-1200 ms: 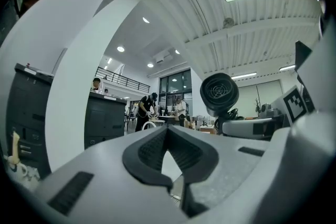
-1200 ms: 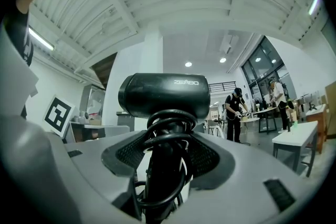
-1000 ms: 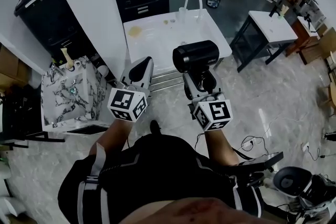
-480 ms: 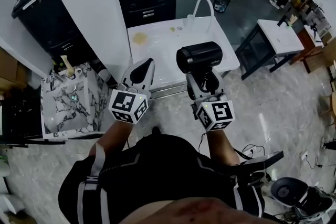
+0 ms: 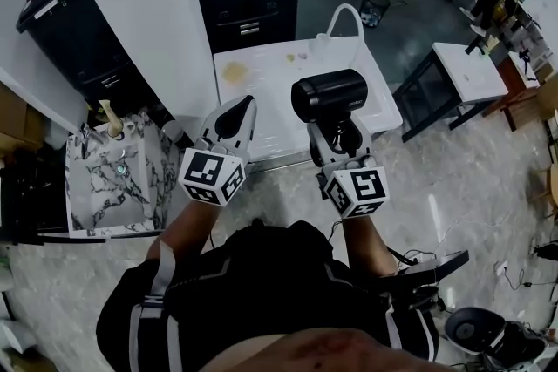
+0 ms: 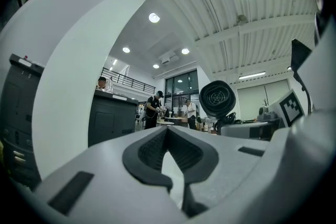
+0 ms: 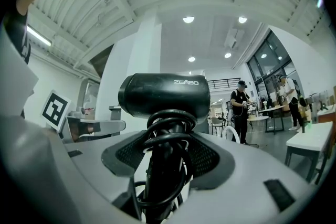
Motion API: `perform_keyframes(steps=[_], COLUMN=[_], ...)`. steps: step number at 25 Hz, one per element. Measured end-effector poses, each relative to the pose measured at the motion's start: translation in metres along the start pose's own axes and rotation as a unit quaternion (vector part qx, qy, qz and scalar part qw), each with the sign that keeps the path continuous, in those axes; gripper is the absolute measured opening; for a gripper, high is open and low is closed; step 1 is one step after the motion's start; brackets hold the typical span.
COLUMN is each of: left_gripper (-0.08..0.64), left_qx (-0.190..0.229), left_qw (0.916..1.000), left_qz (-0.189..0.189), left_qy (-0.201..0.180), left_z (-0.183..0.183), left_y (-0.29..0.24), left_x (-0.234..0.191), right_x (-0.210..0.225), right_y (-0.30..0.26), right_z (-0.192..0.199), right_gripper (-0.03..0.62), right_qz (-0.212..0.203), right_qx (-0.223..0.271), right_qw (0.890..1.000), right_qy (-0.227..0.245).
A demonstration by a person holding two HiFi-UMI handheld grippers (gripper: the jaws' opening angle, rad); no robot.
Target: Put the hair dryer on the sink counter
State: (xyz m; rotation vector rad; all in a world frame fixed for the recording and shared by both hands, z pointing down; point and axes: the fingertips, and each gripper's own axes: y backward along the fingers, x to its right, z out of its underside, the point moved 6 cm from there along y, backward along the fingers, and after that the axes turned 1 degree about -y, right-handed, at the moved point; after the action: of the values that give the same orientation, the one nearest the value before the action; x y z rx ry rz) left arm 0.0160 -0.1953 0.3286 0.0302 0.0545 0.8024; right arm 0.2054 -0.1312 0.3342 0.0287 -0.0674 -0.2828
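Holding the black hair dryer [image 5: 329, 94] upright near the white sink table [image 5: 261, 83], your right tool [image 5: 336, 133] clamps its cord-wrapped handle. It likely handles top-heavy, rigid and slick; the handle suits gripping. Your left tool [image 5: 235, 113] is closed, empty.

The white rectangular sink counter [image 5: 261, 113] stands on a pale, glossy tiled floor [image 5: 462, 179]. A white arched faucet [image 5: 346, 7] rises at the counter's far edge. A yellowish stain [image 5: 232, 71] marks its far left area. A grey-veined marble basin unit [image 5: 109, 179] stands on the floor to the left.
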Motion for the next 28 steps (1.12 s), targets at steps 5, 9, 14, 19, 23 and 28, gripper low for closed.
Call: perform_keyframes(steps=[5, 9, 14, 19, 23, 28], left_gripper=[0.005, 0.005, 0.005, 0.005, 0.005, 0.005], left_qx=[-0.014, -0.017, -0.006, -0.006, -0.006, -0.019], left_qw=[0.9997, 0.9992, 0.9978, 0.996, 0.9949, 0.9932], left_qz=[-0.018, -0.037, -0.066, -0.089, -0.101, -0.115], left_qy=[-0.008, -0.005, 0.0, -0.001, 0.0, 0.0], left_z=[0.013, 0.017, 0.013, 0.017, 0.022, 0.033], left_y=[-0.02, -0.041, -0.065, -0.094, -0.115, -0.137], left_x=[-0.008, -0.011, -0.017, -0.029, -0.039, -0.047], right_x=[0.015, 0.035, 0.06, 0.08, 0.097, 0.117], right_y=[-0.021, -0.041, -0.071, -0.106, -0.131, -0.156], right_z=[-0.002, -0.003, -0.005, -0.003, 0.001, 0.019], right_gripper=[0.261, 0.261, 0.261, 0.261, 0.261, 0.261], right_qz=[-0.018, -0.036, -0.066, -0.097, -0.111, -0.127], right_qx=[0.009, 0.012, 0.007, 0.005, 0.001, -0.018], right_qw=[1.0, 0.999, 0.998, 0.995, 0.994, 0.992], right_qy=[-0.002, -0.006, -0.001, -0.004, 0.002, 0.003])
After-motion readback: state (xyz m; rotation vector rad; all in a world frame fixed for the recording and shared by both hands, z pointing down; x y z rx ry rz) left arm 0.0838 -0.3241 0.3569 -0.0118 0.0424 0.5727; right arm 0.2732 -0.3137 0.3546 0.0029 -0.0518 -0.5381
